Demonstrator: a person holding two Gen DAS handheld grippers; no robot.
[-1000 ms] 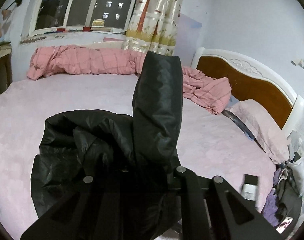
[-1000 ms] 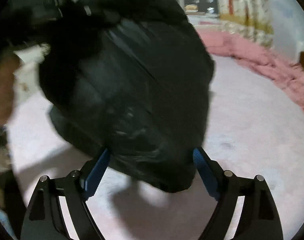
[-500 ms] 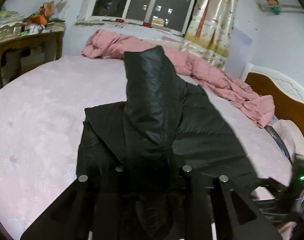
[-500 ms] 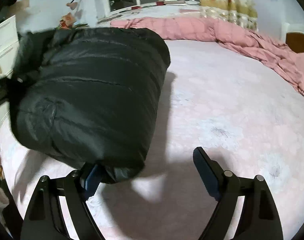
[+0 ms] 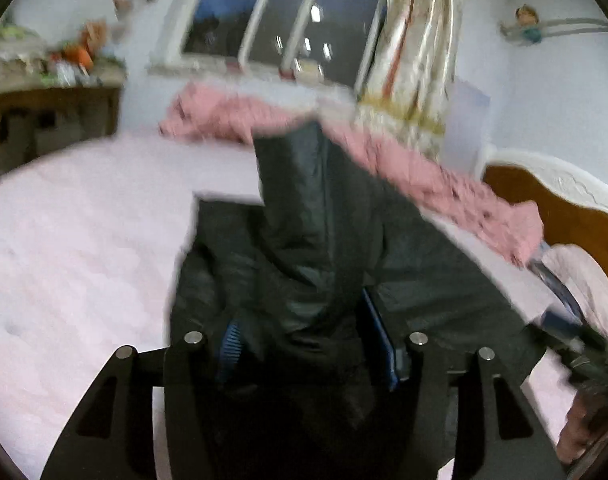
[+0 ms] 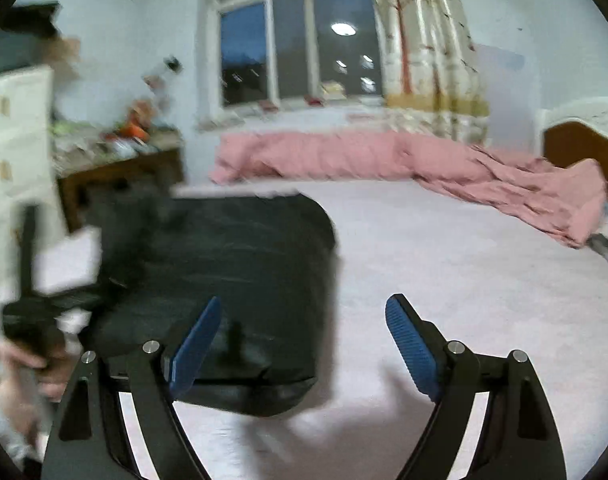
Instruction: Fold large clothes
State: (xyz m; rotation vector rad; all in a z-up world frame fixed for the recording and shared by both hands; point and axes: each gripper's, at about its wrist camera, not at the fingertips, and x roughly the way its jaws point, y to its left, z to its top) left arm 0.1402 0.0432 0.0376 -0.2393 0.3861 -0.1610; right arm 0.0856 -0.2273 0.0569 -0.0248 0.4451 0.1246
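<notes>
The black padded coat [image 6: 224, 280] lies partly folded into a bulky block on the pink bed [image 6: 444, 280], one strip clamped in the left claw [image 5: 304, 344], the right claw [image 6: 300, 344] spread apart and empty, so tidying folds likely remain.

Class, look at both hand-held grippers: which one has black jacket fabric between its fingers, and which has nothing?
The left hand-held gripper has the black jacket between its fingers; the right hand-held gripper stands open, empty.

This is a home bedroom. A bed [image 6: 444, 264] with a carved headboard [image 6: 580, 140] carries a rumpled pink quilt [image 6: 384, 156]. A patterned curtain [image 6: 424, 60] hangs beside a night-dark window [image 6: 288, 48].
</notes>
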